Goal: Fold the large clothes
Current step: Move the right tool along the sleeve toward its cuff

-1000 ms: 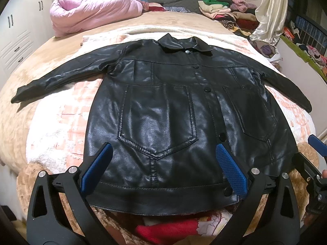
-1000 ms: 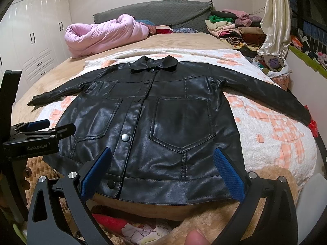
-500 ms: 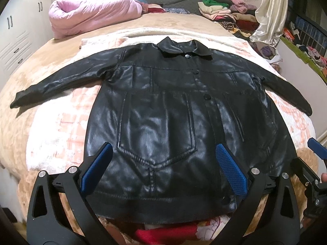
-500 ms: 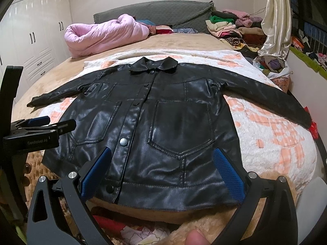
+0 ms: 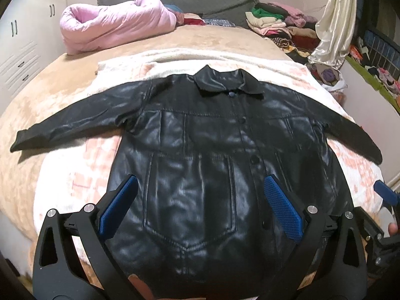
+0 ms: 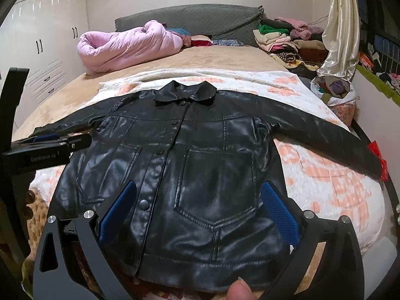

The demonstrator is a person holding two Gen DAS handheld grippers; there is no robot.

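A black leather jacket (image 5: pixel 207 155) (image 6: pixel 200 165) lies flat and buttoned on the bed, front up, collar far, both sleeves stretched out sideways. My left gripper (image 5: pixel 200 200) hangs open over the jacket's lower left half, its blue pads (image 5: pixel 120 205) wide apart around the left pocket. My right gripper (image 6: pixel 197 207) is open above the lower right half, spanning the right pocket. Neither gripper holds anything. The jacket's hem (image 6: pixel 200 272) lies just in front of the right gripper and is hidden under the left one.
The jacket rests on a white and peach blanket (image 6: pixel 325 180) over a tan bed cover (image 5: pixel 50 92). A pink quilt (image 5: pixel 117 22) and stacked folded clothes (image 6: pixel 282 37) sit at the head. White wardrobes (image 6: pixel 42 50) stand left. A fingertip (image 6: pixel 240 292) shows at the bottom.
Both grippers have moved forward over the jacket, so it looms larger and its hem has dropped toward the bottom edge. The jacket itself has not shifted. Both stay open.
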